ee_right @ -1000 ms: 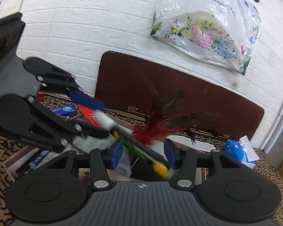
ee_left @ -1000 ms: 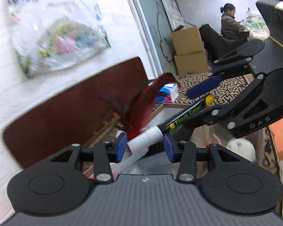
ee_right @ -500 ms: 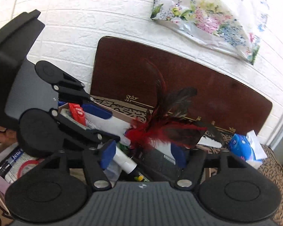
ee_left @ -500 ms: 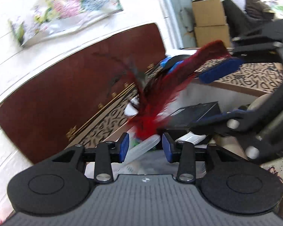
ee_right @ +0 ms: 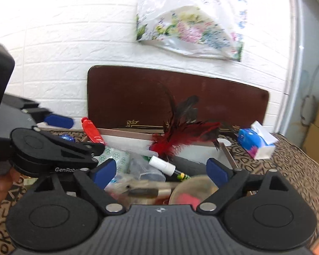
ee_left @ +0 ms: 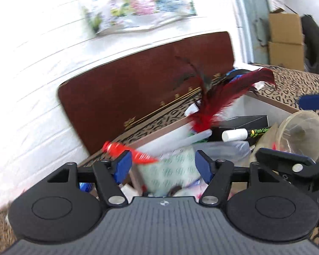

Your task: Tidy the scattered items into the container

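Red feather toy (ee_right: 180, 140) upright in white box (ee_right: 202, 150), marker (ee_right: 168, 167) lying beside

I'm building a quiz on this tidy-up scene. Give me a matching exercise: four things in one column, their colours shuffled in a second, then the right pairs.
Things:
1. feather toy
2. tissue pack
3. board against the wall
4. marker cap

Colours:
A. white
B. dark brown
C. red and black
D. blue and white

Pairs: 1-C, 2-D, 3-B, 4-A
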Tool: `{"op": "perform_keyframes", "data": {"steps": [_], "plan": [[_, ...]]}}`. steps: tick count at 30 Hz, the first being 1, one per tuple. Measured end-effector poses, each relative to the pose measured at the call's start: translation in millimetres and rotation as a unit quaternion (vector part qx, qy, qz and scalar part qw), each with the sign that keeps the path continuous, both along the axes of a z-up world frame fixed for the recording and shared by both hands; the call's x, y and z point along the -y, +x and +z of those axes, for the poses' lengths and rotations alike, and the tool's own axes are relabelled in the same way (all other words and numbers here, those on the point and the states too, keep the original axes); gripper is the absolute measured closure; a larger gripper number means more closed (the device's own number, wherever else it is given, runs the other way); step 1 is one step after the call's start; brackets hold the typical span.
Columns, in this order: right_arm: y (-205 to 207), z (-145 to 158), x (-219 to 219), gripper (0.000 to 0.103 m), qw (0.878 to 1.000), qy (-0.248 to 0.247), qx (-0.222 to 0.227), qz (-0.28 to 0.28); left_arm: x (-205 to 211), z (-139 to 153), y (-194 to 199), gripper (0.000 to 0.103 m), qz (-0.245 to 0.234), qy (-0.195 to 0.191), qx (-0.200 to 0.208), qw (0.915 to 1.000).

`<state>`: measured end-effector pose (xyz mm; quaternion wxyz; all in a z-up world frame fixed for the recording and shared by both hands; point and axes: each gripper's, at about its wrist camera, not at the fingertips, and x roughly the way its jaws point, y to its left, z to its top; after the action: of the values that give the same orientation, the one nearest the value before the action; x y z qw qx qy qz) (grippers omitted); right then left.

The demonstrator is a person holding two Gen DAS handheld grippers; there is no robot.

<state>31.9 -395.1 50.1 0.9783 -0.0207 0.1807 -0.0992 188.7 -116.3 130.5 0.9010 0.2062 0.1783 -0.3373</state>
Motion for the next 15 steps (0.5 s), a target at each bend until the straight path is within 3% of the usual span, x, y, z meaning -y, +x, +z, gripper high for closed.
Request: {"op": "perform_keyframes", "data": {"steps": [3,4,6,12,15], "plan": [[-16,-5,-7,0.009,1.0,0.015,0.005,-0.015,-7,-2,-10,0.033,0.019,-0.006,-0.003,0.9998],[-21,-8,-8,0.006,1.0,0.022,0.004,-0.021,0,-4,-8,0.027,0.029,-0.007,-0.007,0.9995],[-32,-13,-12,0.001,0.999,0.035,0.002,-0.038,-4,-7,-10,0.026,0.05,-0.013,-0.019,0.9985],[-71,-32,-36,0.0,0.997,0.05,-0.006,-0.065,-28,-22,-34,0.018,0.118,-0.023,-0.059,0.991],[-88,-44,-44,0.0,0.994,0.078,-0.014,-0.077,-42,-28,-57,0.011,0.152,-0.038,-0.025,0.9873]]}}
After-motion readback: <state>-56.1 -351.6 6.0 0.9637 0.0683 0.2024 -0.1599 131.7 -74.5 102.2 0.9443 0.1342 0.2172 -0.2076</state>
